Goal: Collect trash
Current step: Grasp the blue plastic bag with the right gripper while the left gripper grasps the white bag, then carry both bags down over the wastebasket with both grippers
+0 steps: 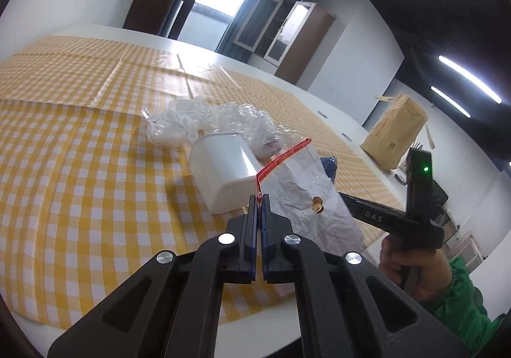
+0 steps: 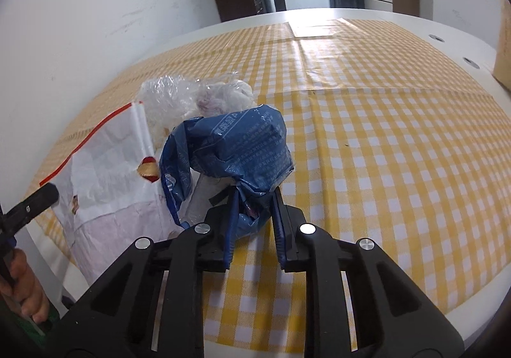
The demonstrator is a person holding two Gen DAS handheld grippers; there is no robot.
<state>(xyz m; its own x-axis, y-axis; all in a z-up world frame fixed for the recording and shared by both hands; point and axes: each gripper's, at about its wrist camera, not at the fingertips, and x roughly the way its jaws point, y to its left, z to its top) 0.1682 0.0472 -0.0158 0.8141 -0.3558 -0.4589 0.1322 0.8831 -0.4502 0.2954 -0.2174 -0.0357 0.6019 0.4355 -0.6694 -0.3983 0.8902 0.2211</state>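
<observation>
My left gripper is shut on the red-edged rim of a white crinkled bag and holds its mouth up at the table's near edge. The bag also shows in the right wrist view. My right gripper is shut on a crumpled blue plastic wrapper, held just right of the bag's mouth. A white plastic tub lies on its side by the bag. Crumpled clear plastic film lies behind it on the cloth; it also shows in the right wrist view.
A yellow-and-white checked cloth covers the white table. A brown paper bag stands at the table's far right. The right-hand tool shows in the left view. Walls and windows lie behind.
</observation>
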